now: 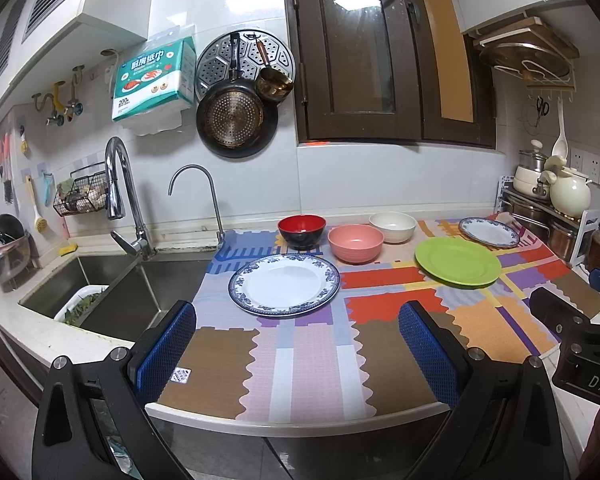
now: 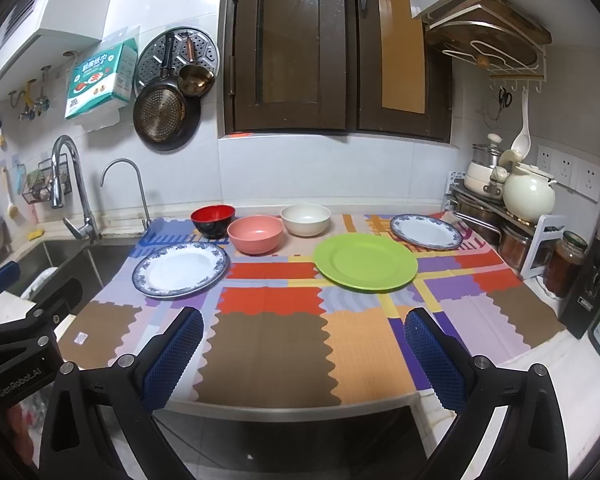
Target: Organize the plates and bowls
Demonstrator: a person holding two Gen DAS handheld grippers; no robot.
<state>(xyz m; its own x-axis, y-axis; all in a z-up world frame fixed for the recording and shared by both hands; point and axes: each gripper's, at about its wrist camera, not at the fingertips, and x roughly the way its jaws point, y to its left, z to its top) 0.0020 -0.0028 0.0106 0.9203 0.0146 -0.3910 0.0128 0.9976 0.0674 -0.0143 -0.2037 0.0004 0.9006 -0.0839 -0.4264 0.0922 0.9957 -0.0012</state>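
Plates and bowls sit spread over a patchwork mat (image 2: 268, 344) on the kitchen counter. A blue-rimmed white plate (image 1: 284, 285) lies near the mat's left edge by the sink (image 1: 112, 292); a green plate (image 1: 458, 262) lies right of centre, and a smaller blue-rimmed plate (image 2: 426, 231) occupies the back right corner. Along the back edge stand a red-and-black bowl (image 1: 301, 231), a pink bowl (image 1: 355, 243) and a cream bowl (image 1: 392, 227), each apart from the next. The left gripper (image 1: 296, 344) and right gripper (image 2: 304, 354) both hover spread wide at the front edge, holding nothing. Only the left view shows the white basket of greens (image 1: 80, 304) in the sink; only the right view shows the black knife block (image 2: 594, 280).
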